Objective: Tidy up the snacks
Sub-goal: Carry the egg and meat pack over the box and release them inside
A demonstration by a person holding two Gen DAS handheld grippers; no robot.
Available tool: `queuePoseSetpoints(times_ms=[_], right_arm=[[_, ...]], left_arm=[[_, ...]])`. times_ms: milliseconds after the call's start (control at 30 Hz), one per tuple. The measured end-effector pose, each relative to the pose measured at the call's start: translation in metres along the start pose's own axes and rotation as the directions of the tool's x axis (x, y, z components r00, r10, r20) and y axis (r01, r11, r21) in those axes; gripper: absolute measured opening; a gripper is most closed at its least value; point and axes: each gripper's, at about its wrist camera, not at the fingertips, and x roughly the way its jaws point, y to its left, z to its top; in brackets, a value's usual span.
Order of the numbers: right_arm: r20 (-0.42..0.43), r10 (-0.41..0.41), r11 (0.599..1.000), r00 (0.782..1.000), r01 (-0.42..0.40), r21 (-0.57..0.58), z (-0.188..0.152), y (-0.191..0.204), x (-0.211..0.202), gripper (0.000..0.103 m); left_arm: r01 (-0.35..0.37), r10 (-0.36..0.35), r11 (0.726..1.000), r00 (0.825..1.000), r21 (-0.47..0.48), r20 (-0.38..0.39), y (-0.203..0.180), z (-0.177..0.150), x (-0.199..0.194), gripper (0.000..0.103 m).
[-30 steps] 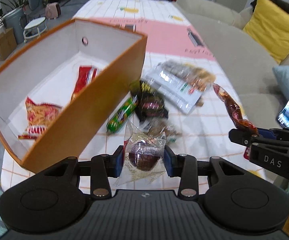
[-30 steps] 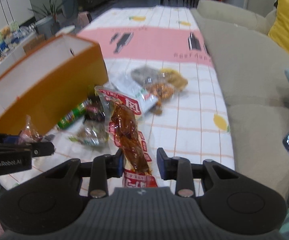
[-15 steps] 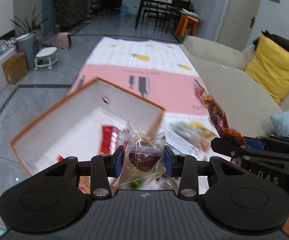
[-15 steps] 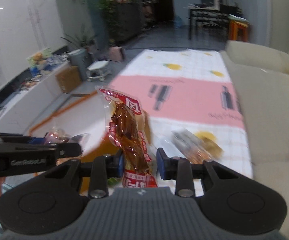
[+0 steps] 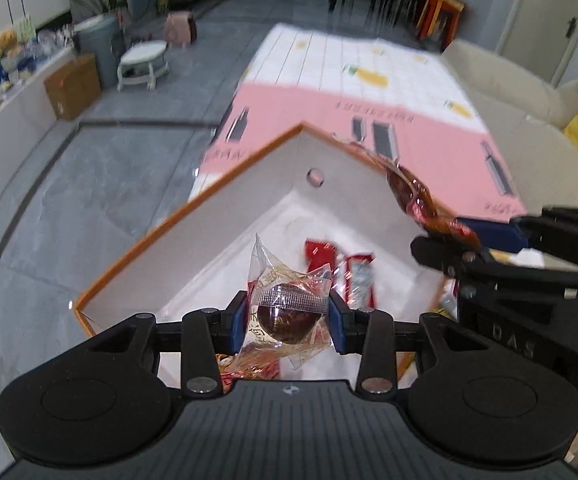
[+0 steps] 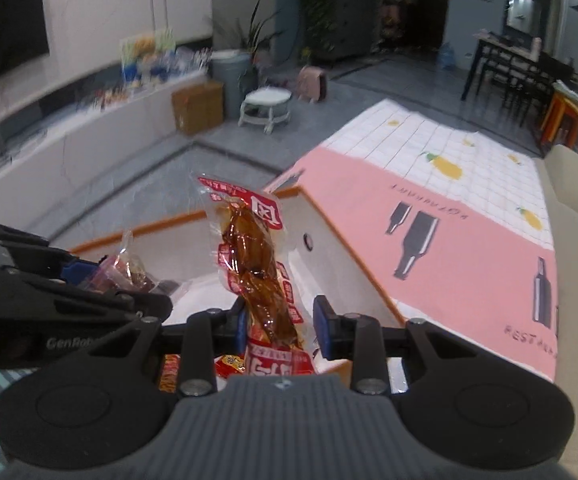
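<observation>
The left gripper (image 5: 288,317) grips a clear-wrapped round brown snack (image 5: 285,312) between its blue fingers (image 5: 239,320), held above the near end of an open orange box (image 5: 209,200) with white inner walls. On the box floor below lie red snack packets (image 5: 341,268), just past the held snack. The right gripper (image 6: 280,320) holds a long red-printed pouch of brown meat (image 6: 255,264); the pouch leans against the left finger (image 6: 242,320) while a gap shows beside the right one, so how firmly the fingers pinch it cannot be told, though the pouch stands upright from between them over the box's near right part. In the left wrist view the right gripper enters from the right with the pouch pointing up and to the far left across the box's right wall. The box sits on a tabletop (image 6: 469,240) covered by a pink and white checked cloth, a beige sofa (image 5: 529,120) to its right
</observation>
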Motion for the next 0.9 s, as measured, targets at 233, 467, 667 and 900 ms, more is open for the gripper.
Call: queuePoseSetpoints(times_ms=[233,467,667,900], right_arm=[[-0.125,-0.004,0.996,0.992,-0.007,-0.087,0.006,0.001,0.063,0.029],[-0.228,-0.017,0.986,0.973,-0.021,-0.163,0.0,0.008,0.106,0.03],[-0.295,-0.046,0.978,0.954,-0.017,-0.207,-0.007,0.01,0.129,0.03],[-0.358,-0.053,0.977,0.932,-0.025,-0.21,-0.019,0.005,0.141,0.034]], left_arm=[[-0.006,0.007,1.0,0.992,0.004,-0.125,0.017,-0.006,0.042,0.045],[-0.014,0.021,0.999,0.983,0.038,-0.183,0.018,-0.014,0.063,0.045],[-0.001,0.014,0.998,0.976,0.058,-0.22,0.014,-0.019,0.075,0.045],[-0.005,0.028,0.995,0.973,0.099,-0.228,0.006,-0.02,0.077,0.048]])
